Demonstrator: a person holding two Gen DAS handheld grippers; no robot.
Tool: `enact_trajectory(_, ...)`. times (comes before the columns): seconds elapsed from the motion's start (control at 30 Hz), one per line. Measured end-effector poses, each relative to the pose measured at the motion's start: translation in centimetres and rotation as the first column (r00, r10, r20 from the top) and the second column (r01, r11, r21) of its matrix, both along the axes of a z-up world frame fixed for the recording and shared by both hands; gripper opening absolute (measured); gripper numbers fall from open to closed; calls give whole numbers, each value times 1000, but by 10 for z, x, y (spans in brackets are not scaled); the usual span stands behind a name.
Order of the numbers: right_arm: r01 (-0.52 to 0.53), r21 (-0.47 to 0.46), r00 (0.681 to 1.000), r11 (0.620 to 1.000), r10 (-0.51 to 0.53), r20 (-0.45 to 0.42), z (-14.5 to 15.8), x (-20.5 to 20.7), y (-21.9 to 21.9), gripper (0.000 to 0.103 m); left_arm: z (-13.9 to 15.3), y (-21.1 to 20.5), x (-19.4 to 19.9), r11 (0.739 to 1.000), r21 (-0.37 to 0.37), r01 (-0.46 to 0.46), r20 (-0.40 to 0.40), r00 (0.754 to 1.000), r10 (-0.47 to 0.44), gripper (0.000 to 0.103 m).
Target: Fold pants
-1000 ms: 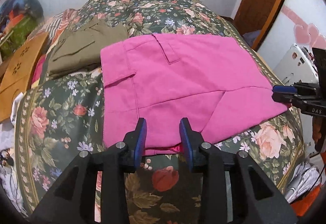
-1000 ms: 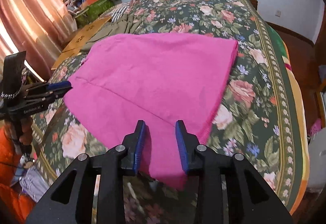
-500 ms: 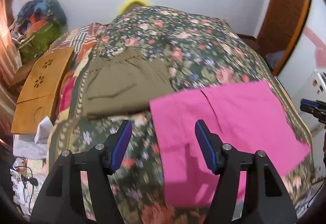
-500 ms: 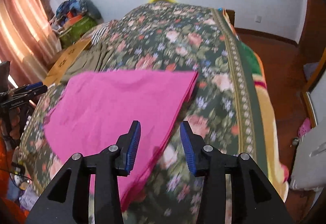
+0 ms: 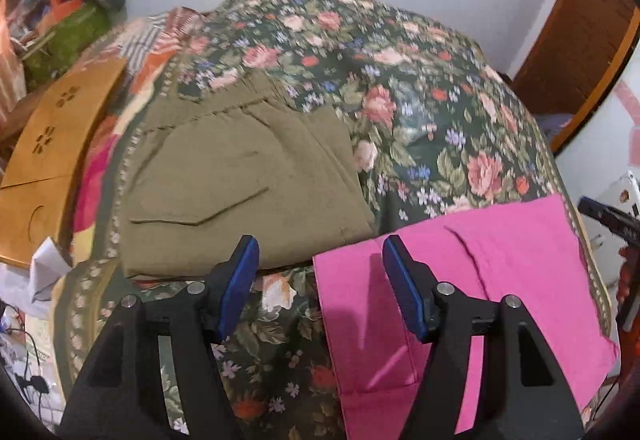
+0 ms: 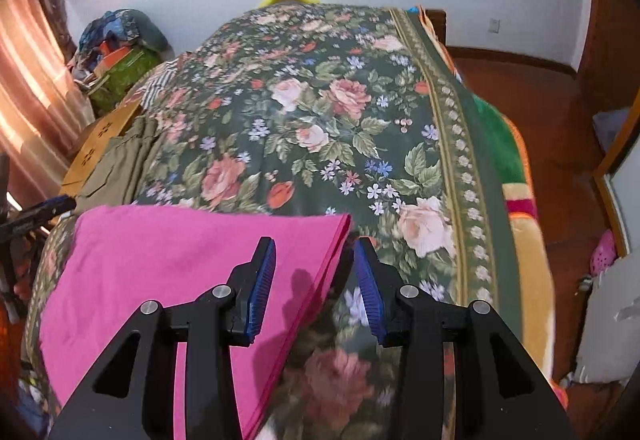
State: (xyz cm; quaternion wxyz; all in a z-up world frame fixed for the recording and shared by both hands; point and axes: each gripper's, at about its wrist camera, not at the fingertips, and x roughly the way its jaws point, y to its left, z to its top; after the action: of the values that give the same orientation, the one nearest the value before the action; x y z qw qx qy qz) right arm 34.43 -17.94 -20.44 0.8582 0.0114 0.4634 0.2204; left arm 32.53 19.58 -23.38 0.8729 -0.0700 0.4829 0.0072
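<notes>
Folded pink pants (image 5: 492,280) lie flat on the floral bedspread at the near end of the bed; they also show in the right wrist view (image 6: 168,272). My left gripper (image 5: 320,282) is open and empty, above the pants' left edge, its right finger over the pink cloth. My right gripper (image 6: 314,280) is open and empty, straddling the pants' right edge near their far right corner. Neither gripper holds cloth. The right gripper's tip (image 5: 600,214) shows at the right edge of the left view.
Folded olive-green pants (image 5: 248,176) lie on the bed left of the pink ones. A wooden board (image 5: 52,152) and piled clothes (image 5: 72,24) lie to the left. The floral bedspread (image 6: 320,112) stretches back to the wall. A wood floor (image 6: 560,144) is on the right.
Both grippers have opened wider and pulled back and up from the pink pants. The views have tilted toward the far wall, and the pants lie lower in frame.
</notes>
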Motion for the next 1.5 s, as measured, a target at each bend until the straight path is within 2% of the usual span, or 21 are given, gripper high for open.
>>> enact_trajectory(0.17, 3, -15, 998, 1000, -4, -65, -26, 20, 5, 38, -18, -1, 7, 1000, -8, 17, -51, 999, -18, 64)
enact_trajectory(0.3, -9, -12, 996, 1000, 8, -91, -36, 26, 10, 47, -30, 3, 9, 997, -71, 1, -76, 997, -6, 64)
enact_trajectory(0.4, -16, 0, 995, 1000, 16, -102, -41, 28, 12, 47, -38, 4, 9, 991, -137, 4, -95, 995, -17, 64)
enact_trajectory(0.5, -21, 14, 993, 1000, 23, -118, -46, 30, 14, 47, -41, 2, 9, 989, -150, 0, -102, 995, -15, 64)
enact_trajectory(0.57, -23, 27, 992, 999, 26, -122, -47, 30, 13, 47, -43, 3, 11, 983, -183, -1, -108, 994, -19, 60)
enact_trajectory(0.63, -24, 39, 992, 999, 29, -125, -47, 30, 14, 47, -43, 2, 13, 974, -227, 12, -112, 993, -39, 44)
enact_trajectory(0.67, -28, 47, 991, 998, 34, -127, -48, 30, 14, 47, -43, 1, 13, 971, -240, 20, -111, 993, -48, 42)
enact_trajectory(0.7, -31, 53, 991, 998, 38, -127, -47, 29, 14, 45, -41, -1, 14, 972, -233, 23, -107, 993, -49, 41)
enact_trajectory(0.77, -35, 76, 991, 997, 44, -126, -46, 29, 13, 35, -39, -5, 13, 977, -213, 29, -98, 994, -50, 33)
enact_trajectory(0.83, -33, 89, 992, 996, 43, -122, -45, 29, 13, 19, -35, -7, 11, 977, -210, 36, -85, 995, -55, 22)
enact_trajectory(0.9, -32, 86, 994, 996, 41, -103, -42, 27, 14, 11, -28, -11, 8, 983, -180, 43, -60, 997, -54, 17)
enact_trajectory(0.93, -33, 87, 995, 996, 41, -91, -40, 27, 15, 9, -24, -14, 5, 986, -158, 53, -40, 997, -60, 10)
enact_trajectory(1.0, -35, 88, 997, 996, 40, -59, -34, 25, 15, 6, -13, -20, -2, 993, -100, 65, 3, 998, -65, 7)
enact_trajectory(1.17, -41, 60, 997, 997, 36, 73, -11, 17, 18, 5, 9, -20, -14, 998, -39, 48, 77, 996, -45, 3)
enact_trajectory(1.23, -43, 38, 992, 998, 38, 117, -6, 16, 22, 5, 14, -17, -18, 999, -36, 33, 94, 995, -29, 3)
enact_trajectory(1.4, -66, -4, 987, 998, 66, 144, -8, 20, 34, 4, 12, -11, -23, 999, 39, -1, 88, 996, -3, 3)
enact_trajectory(1.5, -61, -18, 987, 998, 63, 145, -13, 27, 37, 3, 3, -1, -22, 999, 45, -29, 61, 998, 27, 3)
